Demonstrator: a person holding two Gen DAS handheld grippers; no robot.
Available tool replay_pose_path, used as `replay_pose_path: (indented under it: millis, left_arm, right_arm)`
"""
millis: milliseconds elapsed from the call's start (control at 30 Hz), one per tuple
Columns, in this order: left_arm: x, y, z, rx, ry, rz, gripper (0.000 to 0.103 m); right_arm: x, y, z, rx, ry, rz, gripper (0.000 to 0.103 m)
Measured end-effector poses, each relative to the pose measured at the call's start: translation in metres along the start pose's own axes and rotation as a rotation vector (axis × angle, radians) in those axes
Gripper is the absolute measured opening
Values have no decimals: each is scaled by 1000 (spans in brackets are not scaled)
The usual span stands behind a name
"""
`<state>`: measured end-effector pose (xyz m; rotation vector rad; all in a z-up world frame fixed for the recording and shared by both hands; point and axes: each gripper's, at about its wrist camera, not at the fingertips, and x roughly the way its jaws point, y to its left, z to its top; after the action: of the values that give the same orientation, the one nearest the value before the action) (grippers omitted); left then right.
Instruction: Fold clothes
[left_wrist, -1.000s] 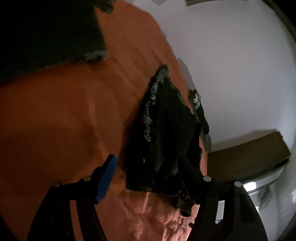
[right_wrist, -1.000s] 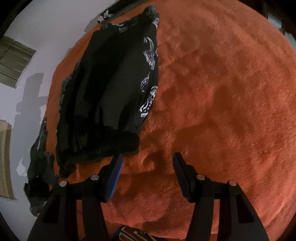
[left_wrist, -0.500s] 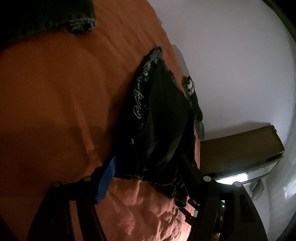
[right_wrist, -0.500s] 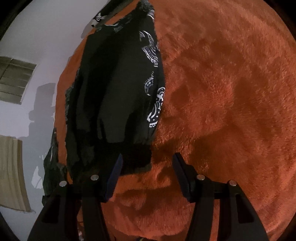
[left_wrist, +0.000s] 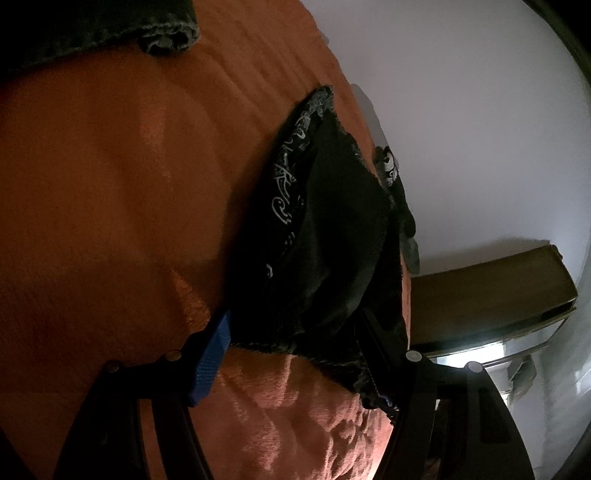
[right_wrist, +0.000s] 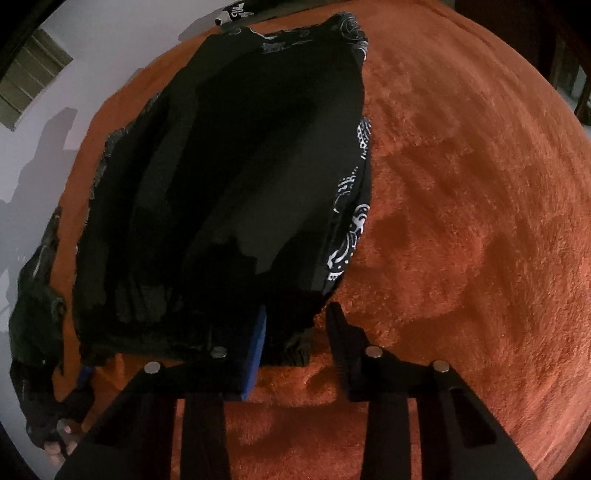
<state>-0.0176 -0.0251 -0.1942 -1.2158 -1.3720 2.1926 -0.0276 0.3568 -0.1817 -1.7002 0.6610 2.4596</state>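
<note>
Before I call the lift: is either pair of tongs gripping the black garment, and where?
Neither. Both left tongs and right tongs stand open, straddling the near edge of the black garment on the orange blanket.

Closer now to the black garment (left_wrist: 325, 236), both views. In the left wrist view, left gripper (left_wrist: 295, 350) lowered toward the orange blanket (left_wrist: 110, 184), jaws apart and straddling the garment's near hem, formerly short of it; grey cloth (left_wrist: 166, 37) slid from the left edge up into the upper left corner. In the right wrist view, garment (right_wrist: 236, 177) grown from a narrow strip in the upper left to most of the frame's left half; right gripper (right_wrist: 295, 325) shifted left, its blue pad over the hem and jaws wide, no longer over bare blanket (right_wrist: 461, 221). Gloved hand (right_wrist: 59, 417) newly at lower left.
</note>
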Motion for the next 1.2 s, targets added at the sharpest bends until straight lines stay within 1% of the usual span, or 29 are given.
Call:
replay_pose_path:
  millis: [167, 500, 700, 767, 833, 1000, 1067, 1100, 1133, 1167, 1200]
  left_arm:
    - [3, 0, -1, -4, 2, -7, 69]
    - [4, 1, -2, -8, 1, -5, 69]
    - [5, 0, -4, 0, 5, 9, 69]
    - [6, 0, -4, -3, 16, 9, 72]
    - [7, -1, -5, -1, 24, 6, 76]
    - [6, -3, -7, 4, 9, 18, 77]
    - [4, -3, -8, -4, -9, 22, 70]
    - [2, -2, -9, -19, -32, 30, 47]
    - [-1, 1, -9, -39, -57, 46, 21]
    - [-4, 4, -9, -55, -72, 51, 18]
    - [-4, 7, -10, -64, -75, 40, 16]
  right_arm:
    - [2, -10, 2, 42, 23, 21, 33]
    - [4, -14, 3, 46, 29, 21, 33]
    - [5, -17, 5, 68, 37, 35, 33]
    - [6, -20, 5, 82, 39, 44, 34]
    - [6, -25, 6, 110, 50, 75, 34]
    - [10, -35, 7, 160, 68, 147, 34]
    - [12, -39, 7, 179, 75, 176, 34]
    - [12, -41, 8, 189, 78, 191, 34]
    - [13, -43, 8, 199, 82, 205, 28]
    - [14, -45, 8, 209, 85, 220, 16]
    - [13, -45, 8, 208, 83, 225, 16]
